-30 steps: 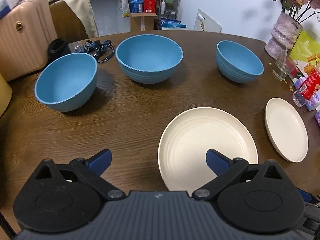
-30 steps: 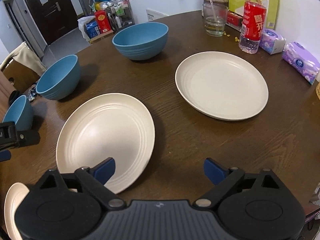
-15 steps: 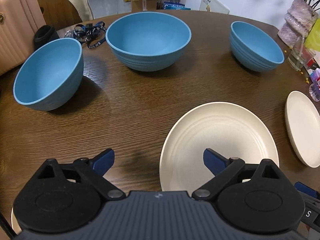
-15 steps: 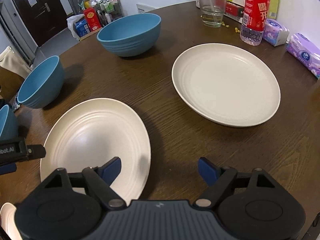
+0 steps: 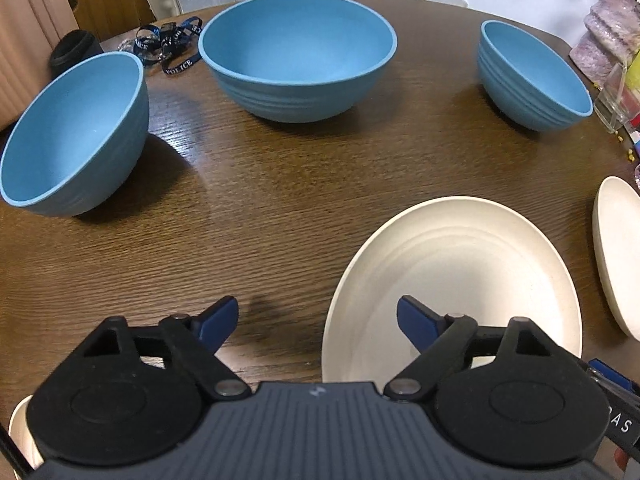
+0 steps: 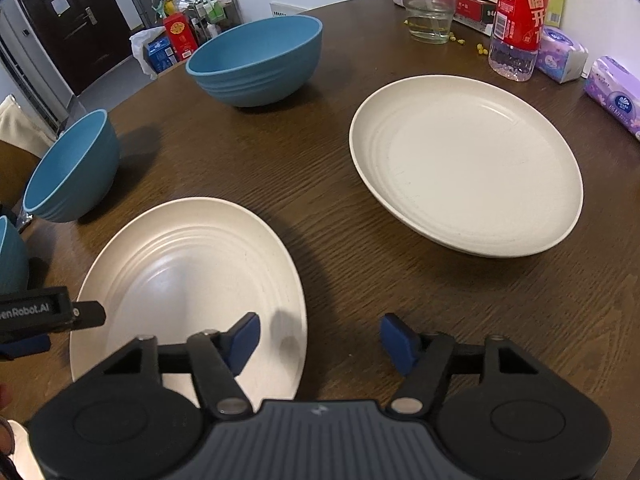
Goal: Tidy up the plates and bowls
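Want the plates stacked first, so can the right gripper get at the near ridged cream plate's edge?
Probably yes: the right gripper straddles the ridged cream plate's right rim, jaws closing, nothing between.

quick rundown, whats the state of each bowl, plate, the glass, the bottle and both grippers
large blue bowl: upright, empty
two smaller blue bowls: upright, empty
near cream plate: flat, empty, ungripped
far cream plate: flat, empty
glass: upright
bottle: upright
left hand-held gripper: closing, straddling plate rim
right hand-held gripper: closing, straddling plate rim

Dark wood counter (image 6: 328,216). Red-label bottle (image 6: 518,24) near glass (image 6: 428,6); purple tissue packs (image 6: 614,94) at right edge. Black lanyard (image 5: 170,46) far left.
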Motion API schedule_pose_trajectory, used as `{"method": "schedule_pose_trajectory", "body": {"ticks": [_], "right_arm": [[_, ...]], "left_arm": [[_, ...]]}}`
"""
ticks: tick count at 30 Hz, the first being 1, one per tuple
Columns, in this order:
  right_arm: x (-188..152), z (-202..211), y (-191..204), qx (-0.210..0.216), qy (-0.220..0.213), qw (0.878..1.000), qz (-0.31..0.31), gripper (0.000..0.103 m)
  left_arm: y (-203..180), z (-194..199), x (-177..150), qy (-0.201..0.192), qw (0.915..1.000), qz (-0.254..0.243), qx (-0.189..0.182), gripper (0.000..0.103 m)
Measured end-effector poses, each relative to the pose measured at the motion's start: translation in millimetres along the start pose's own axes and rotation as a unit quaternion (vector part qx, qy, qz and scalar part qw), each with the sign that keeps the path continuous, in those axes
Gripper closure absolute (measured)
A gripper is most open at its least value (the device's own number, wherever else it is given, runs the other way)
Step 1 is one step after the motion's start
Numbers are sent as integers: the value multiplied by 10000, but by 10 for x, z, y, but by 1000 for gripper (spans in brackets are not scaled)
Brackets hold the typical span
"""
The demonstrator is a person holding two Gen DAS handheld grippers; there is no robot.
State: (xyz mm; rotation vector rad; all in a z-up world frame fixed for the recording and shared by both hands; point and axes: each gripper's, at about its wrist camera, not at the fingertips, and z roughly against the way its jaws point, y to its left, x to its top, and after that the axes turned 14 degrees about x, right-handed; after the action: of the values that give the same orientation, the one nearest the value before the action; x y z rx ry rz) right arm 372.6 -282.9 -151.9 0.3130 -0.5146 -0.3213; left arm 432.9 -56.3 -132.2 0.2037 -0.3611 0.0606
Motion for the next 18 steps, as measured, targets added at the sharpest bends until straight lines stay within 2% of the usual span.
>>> {"method": "schedule_pose_trajectory", "body": {"ticks": [8, 14, 18], "right_arm": [[28, -72, -18, 83, 53, 9999, -62, 51], [62, -93, -29, 131, 28, 9999, -84, 54], [83, -108, -35, 164, 18, 9998, -60, 63]], "left_arm": [[0, -68, 12, 91, 9999, -3, -116, 29], [-3, -118, 16, 148, 9997, -16, -189, 45], [-4, -108, 33, 105, 9997, -17, -236, 55]]}}
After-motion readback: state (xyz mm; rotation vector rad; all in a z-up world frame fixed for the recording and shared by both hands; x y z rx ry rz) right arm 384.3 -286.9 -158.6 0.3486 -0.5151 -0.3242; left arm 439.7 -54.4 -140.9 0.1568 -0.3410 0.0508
